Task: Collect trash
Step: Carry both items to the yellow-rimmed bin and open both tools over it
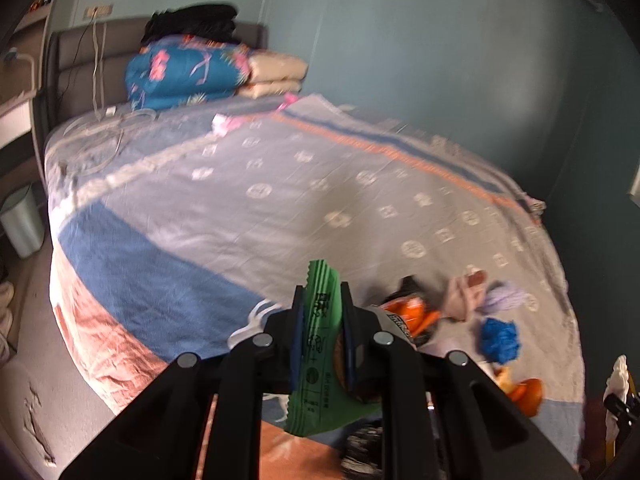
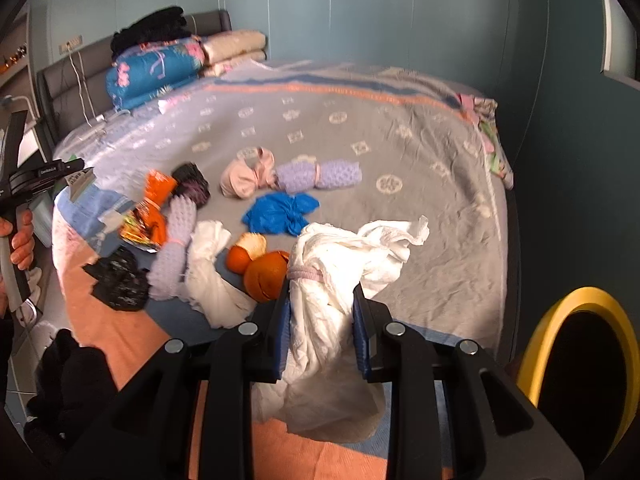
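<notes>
Trash lies scattered on the bed (image 2: pixel 400 152) ahead of both tongs. The left tongs (image 1: pixel 322 320) are clamped on a green wrapper (image 1: pixel 318 344), which stands upright between the pads and sticks out above and below them. The right tongs (image 2: pixel 322 320) pinch a crumpled white tissue (image 2: pixel 336 280), bunched between the blue pads and hanging down under them. Just beyond the right tongs, to their left, sit orange peels (image 2: pixel 264 272), another white tissue (image 2: pixel 212 276) and a black bag (image 2: pixel 118 280); farther ahead lies a blue wad (image 2: pixel 280 212). A yellow-rimmed bin (image 2: pixel 576 360) stands right of the right tongs, beside the bed.
</notes>
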Available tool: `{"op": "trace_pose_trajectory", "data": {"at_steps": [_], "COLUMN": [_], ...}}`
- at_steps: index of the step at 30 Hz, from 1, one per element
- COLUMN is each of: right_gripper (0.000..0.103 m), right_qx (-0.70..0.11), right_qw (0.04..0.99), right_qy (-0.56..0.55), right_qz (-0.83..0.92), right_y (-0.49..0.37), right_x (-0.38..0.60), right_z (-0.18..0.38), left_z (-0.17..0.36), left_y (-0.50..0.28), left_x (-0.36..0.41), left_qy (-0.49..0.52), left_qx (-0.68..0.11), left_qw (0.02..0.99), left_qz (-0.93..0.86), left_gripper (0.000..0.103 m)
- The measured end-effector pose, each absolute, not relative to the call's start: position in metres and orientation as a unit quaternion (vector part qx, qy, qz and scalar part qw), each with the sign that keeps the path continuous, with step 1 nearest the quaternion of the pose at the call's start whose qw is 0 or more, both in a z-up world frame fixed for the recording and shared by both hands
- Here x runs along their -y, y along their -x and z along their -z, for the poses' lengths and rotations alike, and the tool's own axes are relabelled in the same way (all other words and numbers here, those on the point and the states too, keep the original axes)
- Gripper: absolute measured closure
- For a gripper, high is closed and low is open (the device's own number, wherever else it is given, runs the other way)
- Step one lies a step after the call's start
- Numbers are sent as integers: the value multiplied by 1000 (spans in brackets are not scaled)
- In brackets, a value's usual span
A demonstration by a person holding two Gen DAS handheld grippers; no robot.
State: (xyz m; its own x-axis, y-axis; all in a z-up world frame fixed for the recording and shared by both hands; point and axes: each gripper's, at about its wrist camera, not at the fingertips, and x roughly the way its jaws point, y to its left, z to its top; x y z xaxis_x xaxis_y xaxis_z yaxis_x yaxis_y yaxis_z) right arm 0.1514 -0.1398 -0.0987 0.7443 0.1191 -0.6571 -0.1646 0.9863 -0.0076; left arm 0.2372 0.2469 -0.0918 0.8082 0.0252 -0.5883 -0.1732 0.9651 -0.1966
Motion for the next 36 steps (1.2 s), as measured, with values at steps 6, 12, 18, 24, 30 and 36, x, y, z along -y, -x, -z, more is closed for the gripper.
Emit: {"op": "trace_pose_trajectory", "data": {"at_steps": [6, 12, 18, 24, 30, 36], "right_gripper": [78, 77, 77, 77, 77, 77], "right_qx": [-304, -269, -244, -227, -218, -214], "right_qw": [950, 962, 969, 972, 971, 969], "right_qy": [20, 1, -28, -55, -79, -95], "right_qz": [-69, -50, -19, 19, 51, 73], "right_y": [-125, -105, -84, -64, -49, -40], "right_x": [162, 197, 243, 293, 335, 364], "right_z": [61, 33, 13, 5, 5, 10], "left_z": [46, 14, -6, -15, -16, -8], "left_y": [-217, -206, -203, -197, -193, -188], "left_x": [-203, -141, -70, -3, 59, 114], "left_qy": [109, 90, 68, 42, 19, 12], "left_qx": [-274, -254, -254, -255, -256, -274], "left_qw": [955, 962, 958, 951, 942, 925], "left_qz": [-8, 49, 113, 171, 218, 262], "left_gripper": [88, 88, 88, 88, 88, 88]}}
